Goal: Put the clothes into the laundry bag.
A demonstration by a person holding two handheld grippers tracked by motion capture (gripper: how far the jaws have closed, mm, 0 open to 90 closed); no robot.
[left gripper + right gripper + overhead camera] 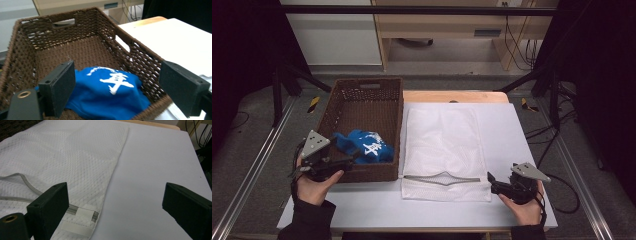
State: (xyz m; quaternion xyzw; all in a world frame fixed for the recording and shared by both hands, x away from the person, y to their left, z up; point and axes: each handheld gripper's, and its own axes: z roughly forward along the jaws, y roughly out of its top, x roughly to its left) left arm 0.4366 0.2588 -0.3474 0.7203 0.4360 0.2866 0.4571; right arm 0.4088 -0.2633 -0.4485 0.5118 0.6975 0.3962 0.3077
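1. My left gripper sits at the near left corner of the brown wicker basket, its jaws spread wide and holding nothing.
2. In the left gripper view the blue cloth with white lettering lies between those jaws, bunched on the basket floor against its near wall.
3. The basket stands along the left edge of the desk, touching the white mesh laundry bag beside it.
4. The bag lies flat in the middle of the desk, its grey zipper parted near the near edge.
5. My right gripper rests just beside the bag's near right corner, jaws released and empty; in the right gripper view one jaw sits over the bag's corner, the other over bare desk.
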